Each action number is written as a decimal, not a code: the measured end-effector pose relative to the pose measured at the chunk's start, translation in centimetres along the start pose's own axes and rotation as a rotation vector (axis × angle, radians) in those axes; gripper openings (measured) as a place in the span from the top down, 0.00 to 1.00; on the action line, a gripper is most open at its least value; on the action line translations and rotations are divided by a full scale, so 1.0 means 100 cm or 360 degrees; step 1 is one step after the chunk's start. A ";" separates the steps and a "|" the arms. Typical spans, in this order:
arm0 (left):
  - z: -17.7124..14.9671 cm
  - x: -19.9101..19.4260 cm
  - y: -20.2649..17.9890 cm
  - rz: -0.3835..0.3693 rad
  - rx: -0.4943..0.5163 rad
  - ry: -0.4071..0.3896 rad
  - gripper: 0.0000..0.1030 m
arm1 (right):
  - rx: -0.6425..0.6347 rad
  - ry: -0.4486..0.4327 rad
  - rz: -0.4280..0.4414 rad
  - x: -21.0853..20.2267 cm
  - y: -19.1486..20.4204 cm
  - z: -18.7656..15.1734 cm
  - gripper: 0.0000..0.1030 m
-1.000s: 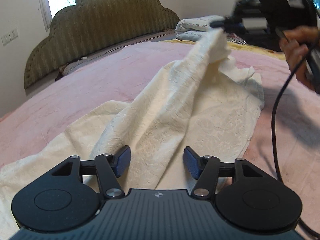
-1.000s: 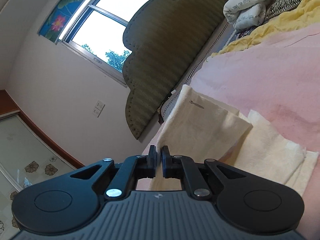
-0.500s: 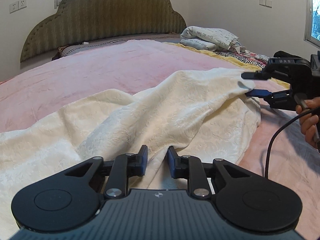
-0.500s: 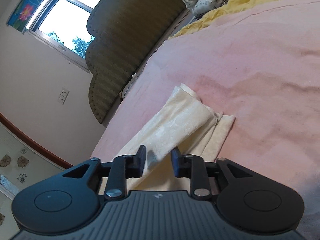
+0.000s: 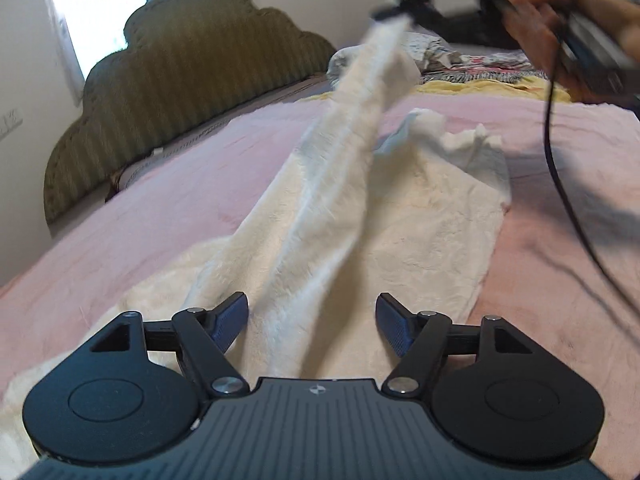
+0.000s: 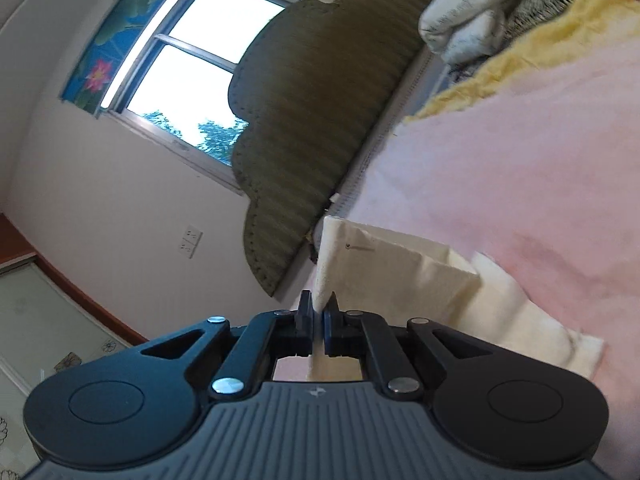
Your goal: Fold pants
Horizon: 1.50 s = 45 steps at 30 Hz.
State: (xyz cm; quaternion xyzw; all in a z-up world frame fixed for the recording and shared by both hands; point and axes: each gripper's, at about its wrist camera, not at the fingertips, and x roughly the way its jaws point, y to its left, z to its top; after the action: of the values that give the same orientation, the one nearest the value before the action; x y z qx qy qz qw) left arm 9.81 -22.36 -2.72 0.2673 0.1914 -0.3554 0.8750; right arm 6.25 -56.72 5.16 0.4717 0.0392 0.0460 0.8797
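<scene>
Cream pants (image 5: 420, 216) lie along the pink bed. One leg (image 5: 352, 128) is pulled up into the air, taut, toward the top right. My right gripper (image 5: 394, 10) is shut on that leg's end, held by a person's hand (image 5: 536, 12). In the right wrist view the pants (image 6: 384, 264) hang from the right gripper (image 6: 318, 312), whose pads pinch the cloth edge. My left gripper (image 5: 312, 320) hovers low over the near part of the pants. Its jaws are opening, the raised fold runs between them, and its blue pads do not press on it.
The bed has a pink cover (image 5: 168, 200) and an olive scalloped headboard (image 5: 180, 92). Folded bedding and a yellow blanket (image 5: 480, 84) lie at the far side. A black cable (image 5: 560, 168) hangs from the right gripper across the bed. A window (image 6: 192, 72) is behind the headboard.
The right gripper opened low over the bed, then shut on the leg end and lifted it high. The left gripper narrowed, then spread wide.
</scene>
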 end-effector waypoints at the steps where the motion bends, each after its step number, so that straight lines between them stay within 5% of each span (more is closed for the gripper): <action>1: 0.000 0.001 -0.001 0.0006 0.0012 -0.0003 0.29 | -0.0041 0.0000 0.0038 0.002 0.013 0.005 0.95; 5: 0.004 0.002 0.012 0.0032 -0.0088 0.0023 0.68 | -0.0167 0.0020 0.0100 0.006 0.044 0.012 0.95; 8: 0.005 -0.004 0.024 0.0014 -0.0154 0.0017 0.85 | -0.0169 0.0029 0.0067 0.008 0.042 0.009 0.95; 14: 0.021 -0.020 0.059 -0.0011 -0.0370 -0.0074 0.85 | 0.0035 0.0103 -0.0050 0.031 0.014 0.016 0.95; 19: 0.031 -0.050 0.074 -0.0254 -0.0556 -0.0178 0.85 | -0.0196 -0.0082 0.0283 -0.003 0.047 0.023 0.95; 23: 0.005 -0.033 0.043 -0.0420 -0.0512 0.0026 0.86 | -0.0185 0.0015 -0.0063 -0.023 0.004 0.013 0.95; 26: -0.012 -0.018 0.027 -0.0436 -0.0511 0.0131 0.89 | 0.0010 0.0143 -0.0331 -0.030 -0.053 -0.005 0.95; 33: 0.006 -0.033 0.033 -0.0425 -0.0429 0.0046 0.88 | 0.0002 0.0096 -0.0337 -0.052 -0.064 -0.020 0.95; 37: -0.009 -0.026 0.018 -0.0491 -0.0411 0.0138 0.77 | -0.0123 0.0189 -0.0464 -0.038 -0.056 -0.017 0.87; 40: -0.011 -0.040 0.019 -0.0572 -0.0425 0.0080 0.60 | -0.0009 0.0188 -0.0537 -0.048 -0.064 -0.019 0.78; 42: -0.009 -0.051 0.027 -0.0609 -0.0489 0.0035 0.56 | 0.0040 0.0105 -0.0546 -0.064 -0.065 -0.022 0.55; 45: -0.007 -0.065 0.048 -0.0482 -0.0615 -0.0140 0.42 | 0.0046 0.0026 -0.0513 -0.086 -0.065 -0.030 0.55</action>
State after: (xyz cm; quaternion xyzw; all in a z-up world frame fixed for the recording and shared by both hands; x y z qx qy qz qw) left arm 8.77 -15.61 1.73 0.0476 0.2555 -0.4504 0.8541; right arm -2.38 -58.79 -1.69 0.4714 0.1224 -0.0926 0.8685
